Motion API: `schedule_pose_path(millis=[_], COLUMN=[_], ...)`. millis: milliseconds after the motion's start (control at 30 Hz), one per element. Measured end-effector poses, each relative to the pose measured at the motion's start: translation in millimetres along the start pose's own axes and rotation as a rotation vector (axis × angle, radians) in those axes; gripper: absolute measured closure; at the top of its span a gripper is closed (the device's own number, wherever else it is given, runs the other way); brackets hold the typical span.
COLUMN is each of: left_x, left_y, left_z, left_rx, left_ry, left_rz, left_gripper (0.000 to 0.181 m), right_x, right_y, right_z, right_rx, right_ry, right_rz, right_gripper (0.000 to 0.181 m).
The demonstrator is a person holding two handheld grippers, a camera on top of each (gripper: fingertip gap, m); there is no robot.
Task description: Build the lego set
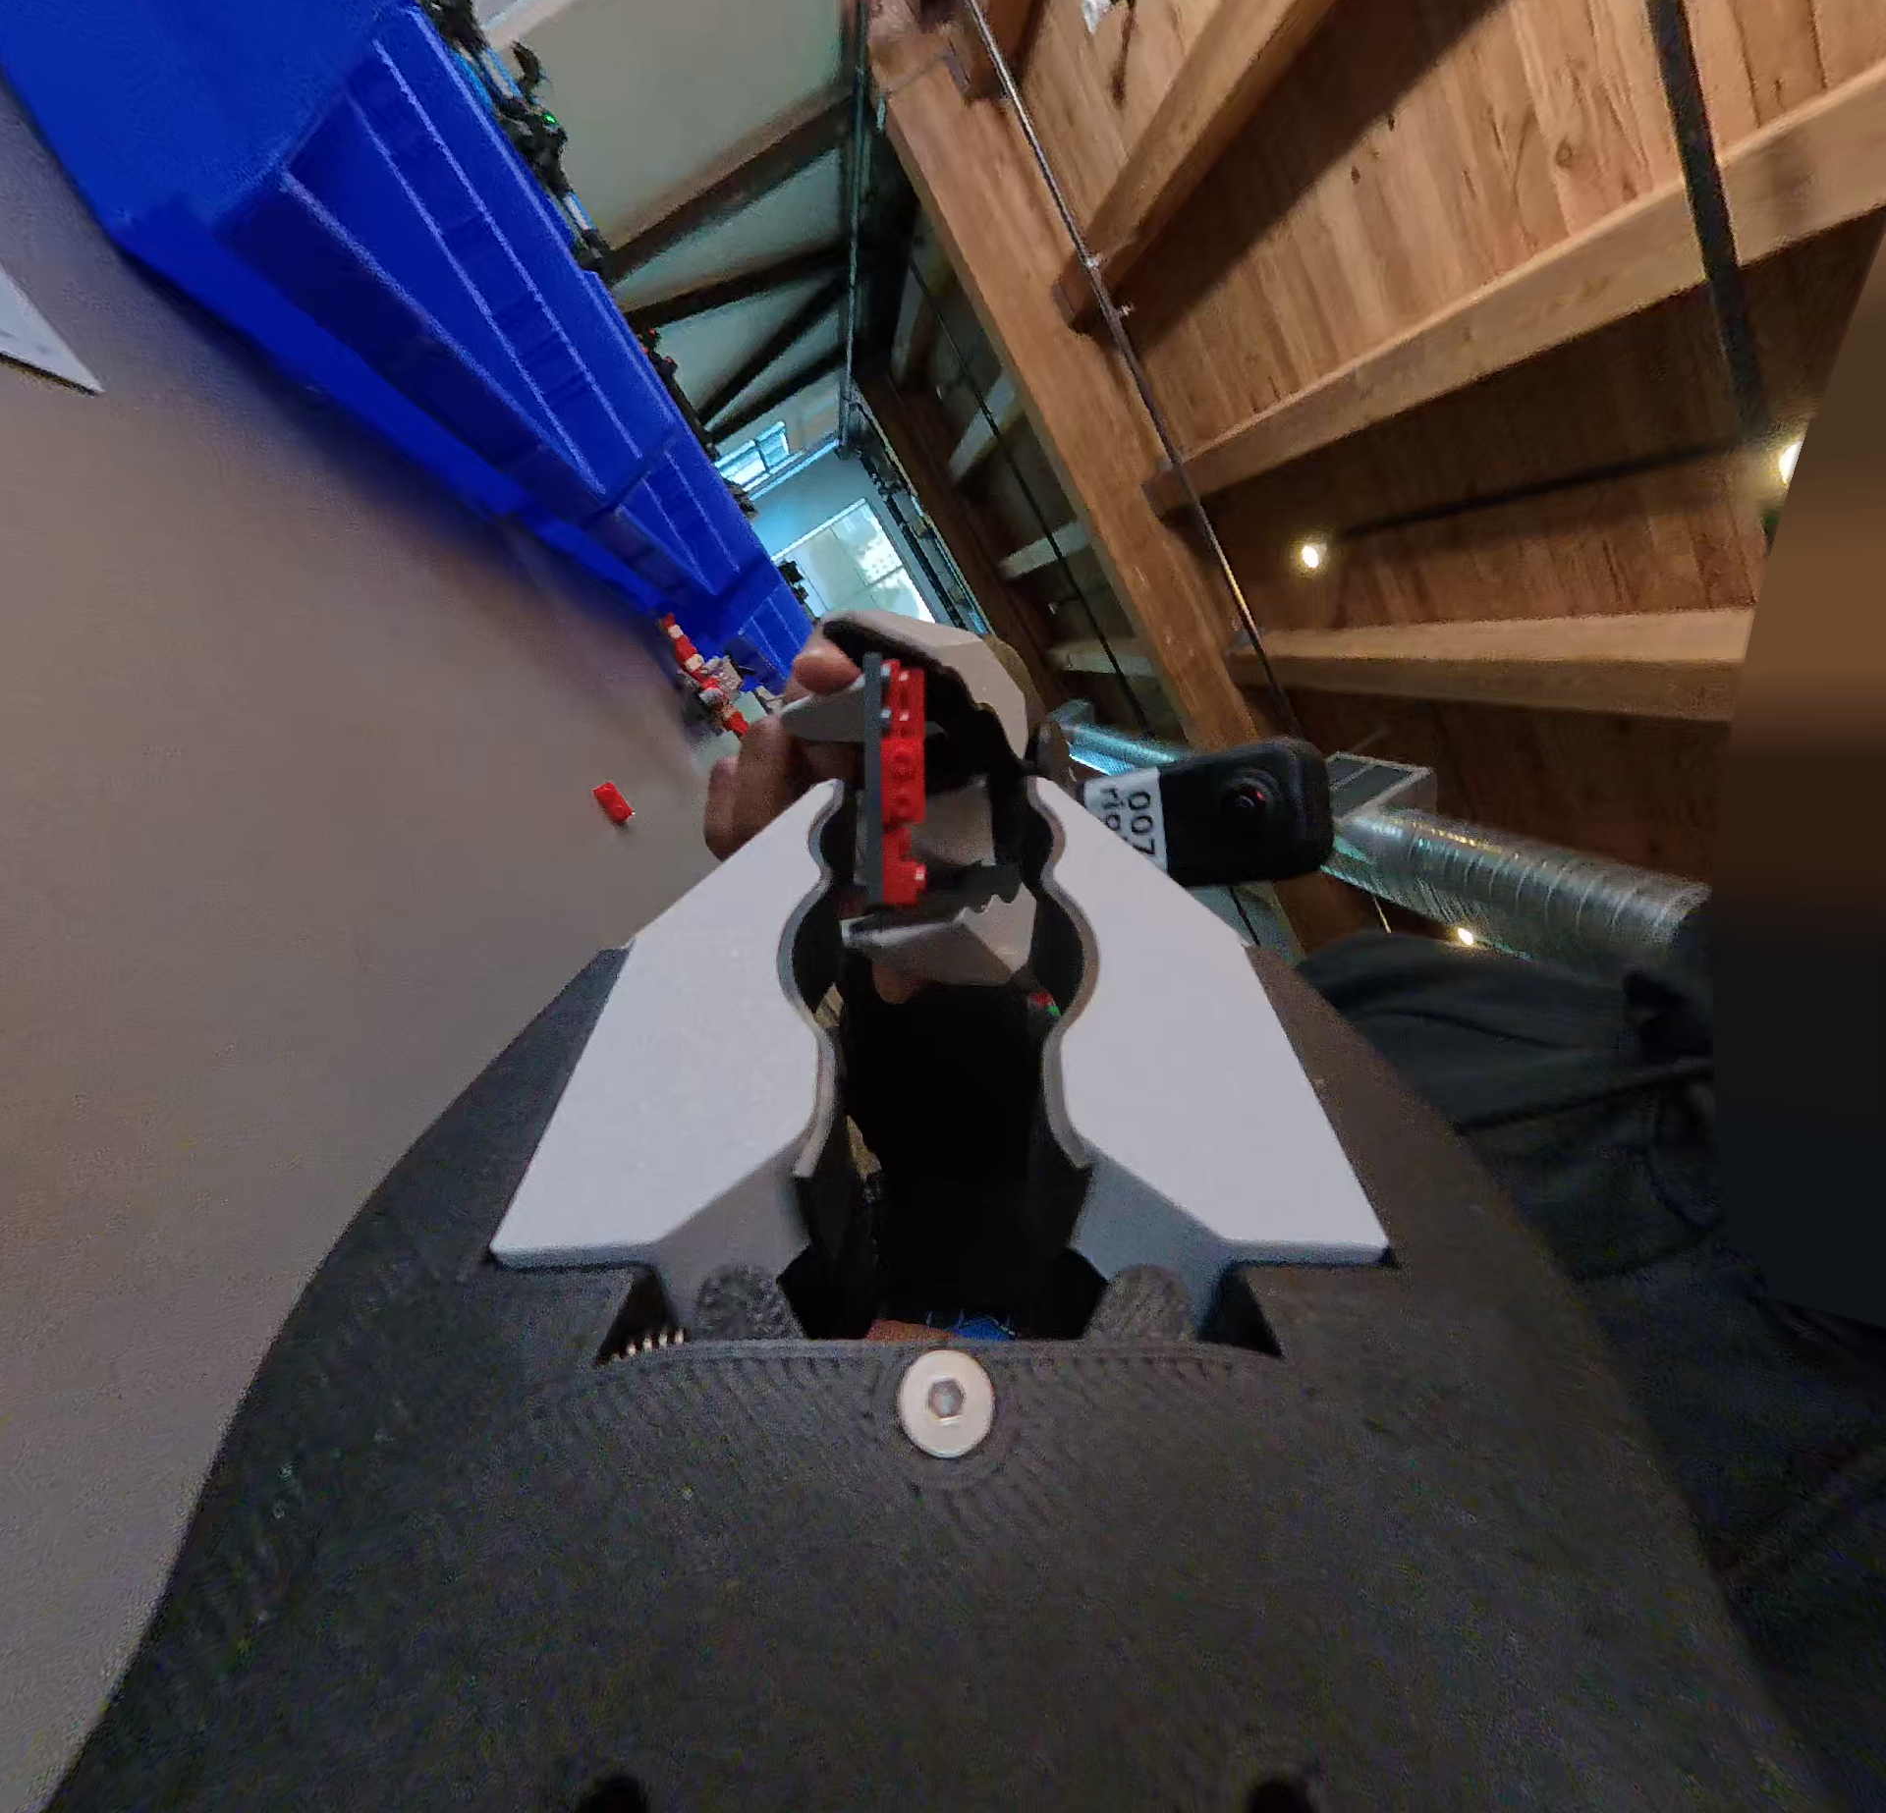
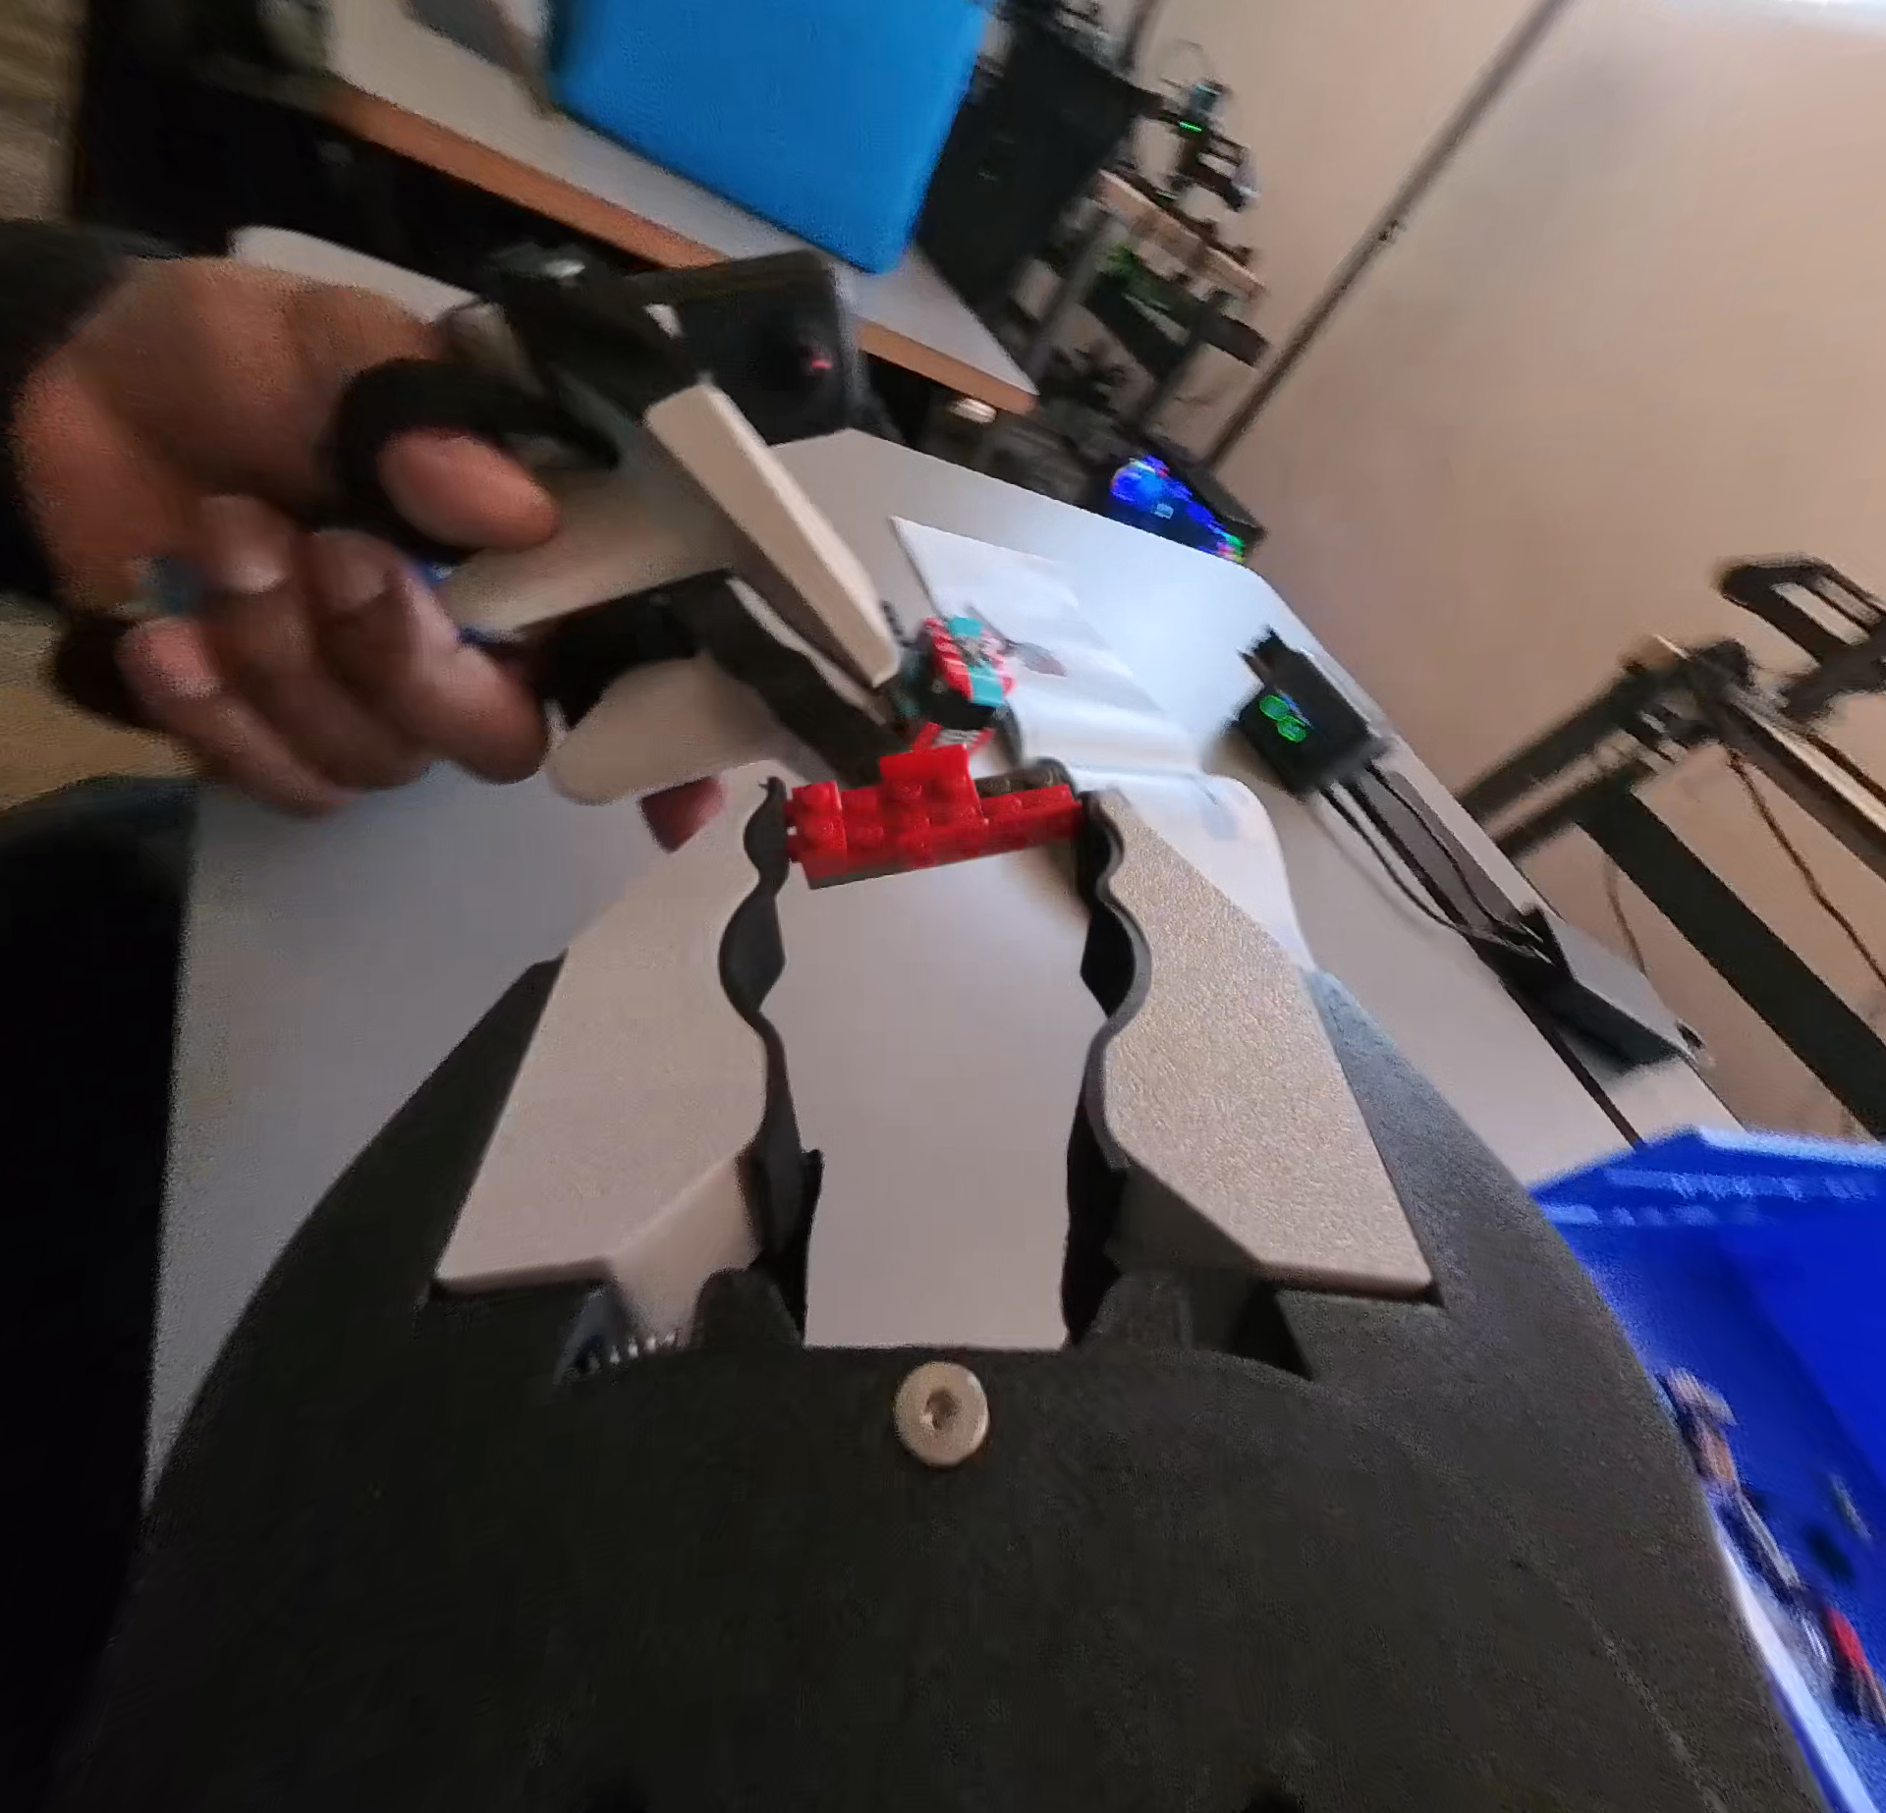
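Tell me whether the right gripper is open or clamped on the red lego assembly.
Clamped. The right gripper has both fingertips pressed against the ends of the red lego assembly, holding it above the table.

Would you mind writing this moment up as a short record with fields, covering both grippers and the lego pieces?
right gripper: shut on the red lego assembly, gripped at its two ends, held above the table
left gripper: fingers close together, its tips right by the assembly; what they hold is blurred
assembly build: red bricks on a thin grey plate
loose red brick: lying alone on the table
instruction sheet: flat on the table behind the assembly
blue bins: along the table's far edge
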State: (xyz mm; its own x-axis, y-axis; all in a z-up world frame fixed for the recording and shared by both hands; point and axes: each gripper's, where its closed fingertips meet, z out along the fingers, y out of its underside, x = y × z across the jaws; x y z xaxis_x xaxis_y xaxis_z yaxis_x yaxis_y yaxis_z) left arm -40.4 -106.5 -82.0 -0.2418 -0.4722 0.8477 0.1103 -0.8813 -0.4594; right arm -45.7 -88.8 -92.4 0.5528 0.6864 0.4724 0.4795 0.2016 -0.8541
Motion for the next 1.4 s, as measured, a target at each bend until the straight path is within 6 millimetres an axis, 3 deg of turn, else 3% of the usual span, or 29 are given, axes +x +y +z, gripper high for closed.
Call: schedule_pose_path(millis=[167, 500, 667, 833, 933, 1000, 1133, 1233, 1400], left_x=[-13, -23, -29, -31, -33, -35, -39, -40, -41], left_y=[7, -1, -4, -6, -6, -5, -5, -4, 2], left_z=[13, 18, 17, 13, 12, 12, 11, 12, 16], left_rx=[0.010, 0.142, 0.193, 0.206, 0.200, 0.198, 0.198, 0.186, 0.150], left_ry=[-0.052, -0.081, -0.095, -0.107, -0.122, -0.132, -0.156, -0.161, -0.187], left_rz=[-0.046, -0.132, -0.173, -0.183, -0.182, -0.180, -0.179, -0.178, -0.158], left_gripper=[0.151, 0.163, 0.171, 0.171, 0.170, 0.170, 0.171, 0.171, 0.170], right_x=[9, 11, 8, 0, -4, 5, 43, 53, 34], right_y=[7, 16, 18, 23, 32, 45, 95, 133, 160], right_z=[-2, 2, 7, 3, -13, -33, -90, -124, -133], right_rx=[-0.050, -0.067, -0.076, -0.111, -0.143, -0.185, -0.358, -0.508, -0.673], right_ry=[0.166, 0.296, 0.311, 0.199, 0.145, 0.177, 0.327, 0.360, 0.240], right_rz=[0.041, 0.199, 0.211, 0.249, 0.291, 0.318, 0.361, 0.427, 0.443], right_gripper=[0.124, 0.124, 0.124, 0.116, 0.111, 0.108, 0.122, 0.136, 0.153])
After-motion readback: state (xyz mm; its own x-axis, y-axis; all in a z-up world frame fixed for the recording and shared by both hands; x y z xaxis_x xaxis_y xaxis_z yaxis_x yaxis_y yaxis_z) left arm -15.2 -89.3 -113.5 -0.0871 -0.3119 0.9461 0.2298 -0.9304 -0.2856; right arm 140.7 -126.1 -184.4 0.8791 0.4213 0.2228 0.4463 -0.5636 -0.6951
